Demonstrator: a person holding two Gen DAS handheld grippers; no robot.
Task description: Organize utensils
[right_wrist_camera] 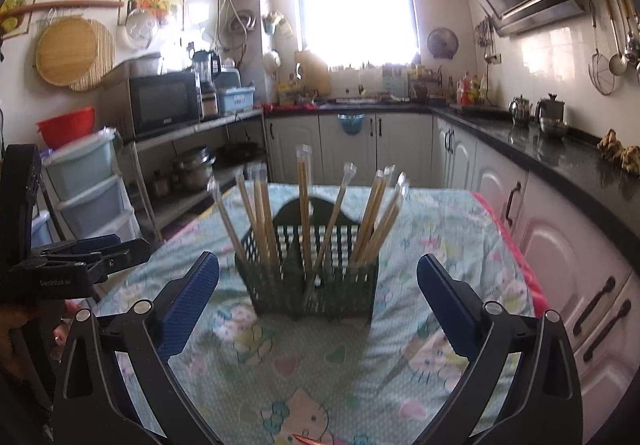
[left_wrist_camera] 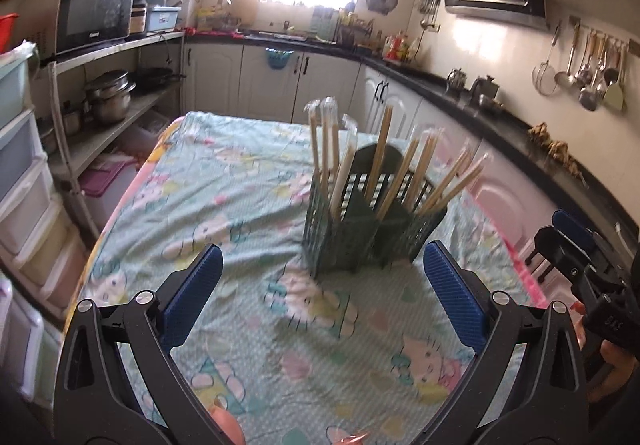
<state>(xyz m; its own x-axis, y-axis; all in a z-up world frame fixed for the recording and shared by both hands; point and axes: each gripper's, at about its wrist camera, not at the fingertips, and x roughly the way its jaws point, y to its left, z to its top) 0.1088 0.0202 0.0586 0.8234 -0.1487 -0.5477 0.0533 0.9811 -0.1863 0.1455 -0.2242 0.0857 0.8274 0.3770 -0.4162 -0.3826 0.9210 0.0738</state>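
A dark green slotted utensil holder [left_wrist_camera: 360, 237] [right_wrist_camera: 312, 285] stands upright on the table. Several wrapped wooden chopsticks [left_wrist_camera: 384, 161] [right_wrist_camera: 304, 205] lean in its compartments. My left gripper [left_wrist_camera: 322, 293] is open, short of the holder with nothing between its blue pads [left_wrist_camera: 192, 297]. My right gripper [right_wrist_camera: 318, 301] is also open wide, facing the holder's front with only cloth between its pads [right_wrist_camera: 448, 309]. Each gripper shows at the edge of the other's view: the right one [left_wrist_camera: 580, 265] and the left one [right_wrist_camera: 80, 261].
The table wears a light green cartoon-print cloth [left_wrist_camera: 224, 205] [right_wrist_camera: 432, 221]. A shelf rack with a microwave [left_wrist_camera: 96, 13] and pots stands at left, plastic drawers [left_wrist_camera: 24, 181] beside it. A black counter [right_wrist_camera: 560, 161] with white cabinets runs along the right and back.
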